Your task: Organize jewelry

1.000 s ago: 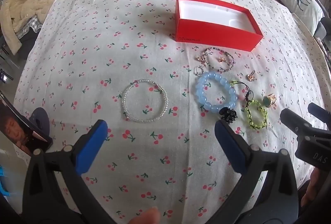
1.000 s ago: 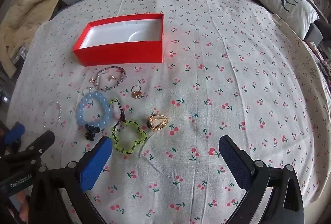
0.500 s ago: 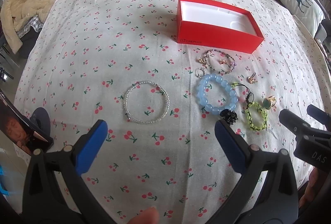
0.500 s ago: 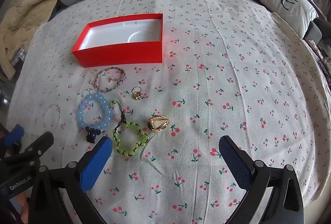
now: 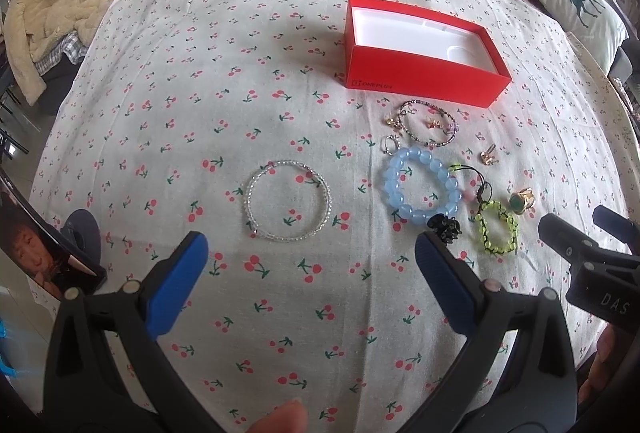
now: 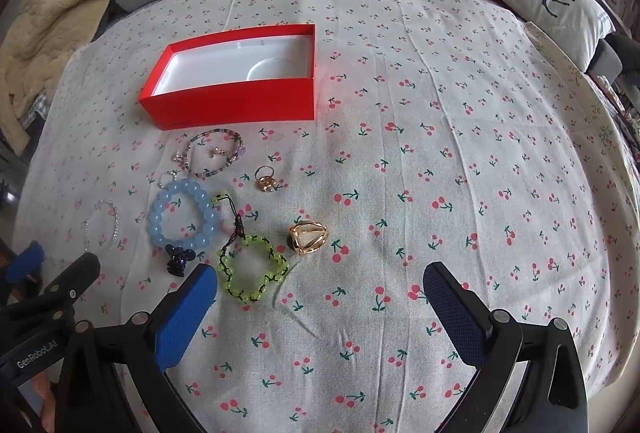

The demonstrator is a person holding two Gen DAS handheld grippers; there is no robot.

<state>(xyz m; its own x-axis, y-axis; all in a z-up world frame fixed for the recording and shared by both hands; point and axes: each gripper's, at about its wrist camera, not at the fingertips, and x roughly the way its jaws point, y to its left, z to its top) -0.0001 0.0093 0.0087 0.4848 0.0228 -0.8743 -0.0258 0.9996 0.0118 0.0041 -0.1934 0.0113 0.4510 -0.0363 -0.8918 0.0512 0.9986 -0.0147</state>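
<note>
1. Through my left wrist camera I see a cherry-print sheet point(image 5: 200, 93) with plush toys along the far edge. My left claw point(image 5: 308, 253) hangs spread wide and empty; the clear bead bracelet point(image 5: 289, 200) lies just ahead between its tips, the red box point(image 5: 424, 81) farther ahead to the right.
2. On the right wrist view, my right claw point(image 6: 320, 283) also gapes, holding nothing. The gold ring point(image 6: 308, 237) sits just ahead, the green bracelet point(image 6: 253, 268) beside its left tip, the blue bracelet point(image 6: 183, 213) beyond.

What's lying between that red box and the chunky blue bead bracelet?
A thin dark beaded bracelet with small gold charms lies between the red box and blue bracelet, seen in both views.
</note>
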